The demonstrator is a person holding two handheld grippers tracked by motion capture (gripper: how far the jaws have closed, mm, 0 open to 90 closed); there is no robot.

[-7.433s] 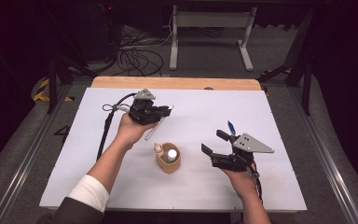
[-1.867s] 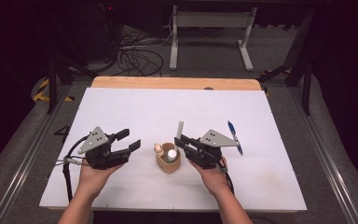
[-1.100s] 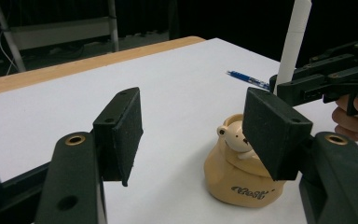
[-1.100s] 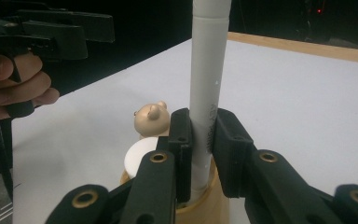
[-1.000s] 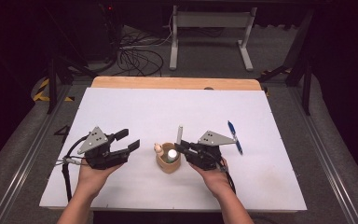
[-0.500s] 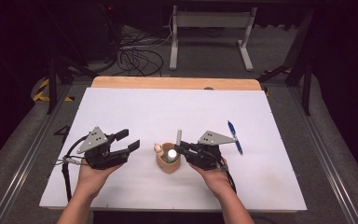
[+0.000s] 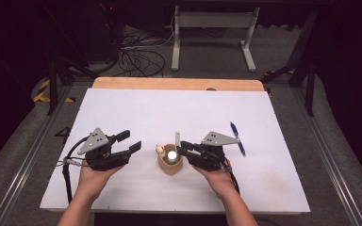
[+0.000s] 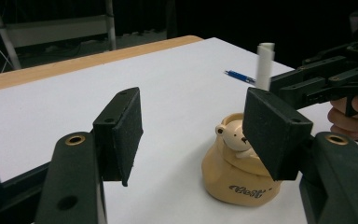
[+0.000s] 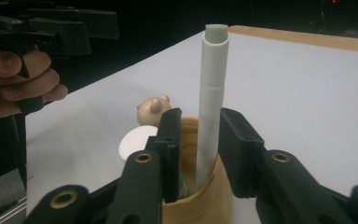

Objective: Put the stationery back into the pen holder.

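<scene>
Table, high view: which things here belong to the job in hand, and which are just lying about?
In use:
- white pen, standing in the holder between the right gripper jaws, which have just been opening
- bear-shaped pen holder

Lying about:
- blue pen on the table
- left gripper, open, holding nothing

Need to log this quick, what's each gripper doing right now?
Left gripper: open, empty.
Right gripper: jaws just opening around the white pen standing in the cup; pads off it.
</scene>
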